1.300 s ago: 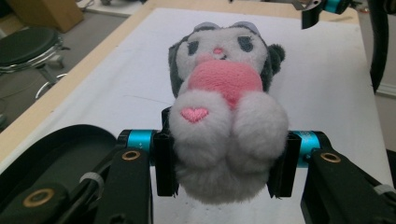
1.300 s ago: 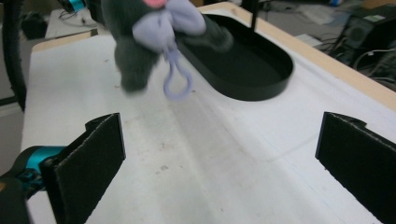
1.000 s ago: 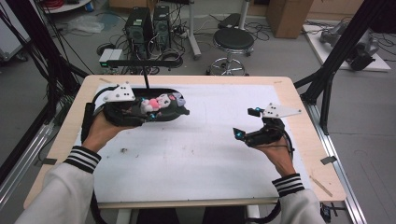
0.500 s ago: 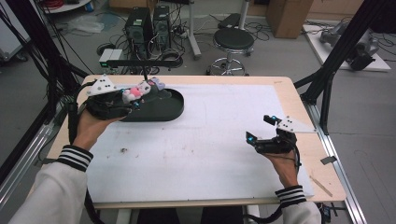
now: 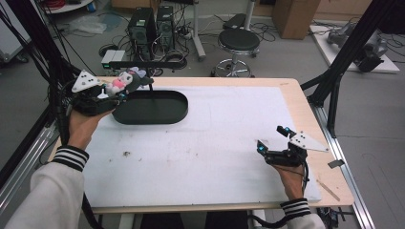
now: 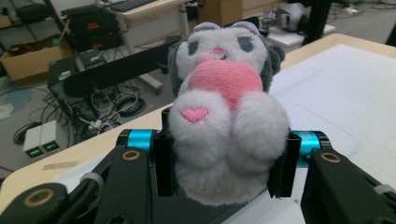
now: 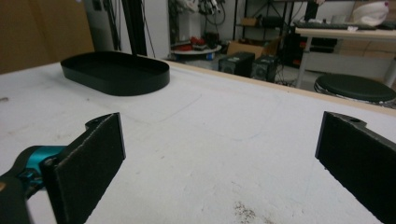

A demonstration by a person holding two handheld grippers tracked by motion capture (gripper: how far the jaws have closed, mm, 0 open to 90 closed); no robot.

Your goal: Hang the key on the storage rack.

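One plush toy (image 5: 125,80), pinched in left tongs (image 5: 116,90), now carried out past black tray (image 5: 157,110), seemingly emptied; right tongs (image 5: 272,140) lowered to worktop (image 5: 200,157), spread.

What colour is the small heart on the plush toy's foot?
Pink, on a white foot of the plush toy; the left gripper view shows it best.

Beyond the table (image 5: 305,119): black stool (image 5: 238,42), computer towers (image 5: 152,24), perhaps cardboard boxes (image 5: 291,14).
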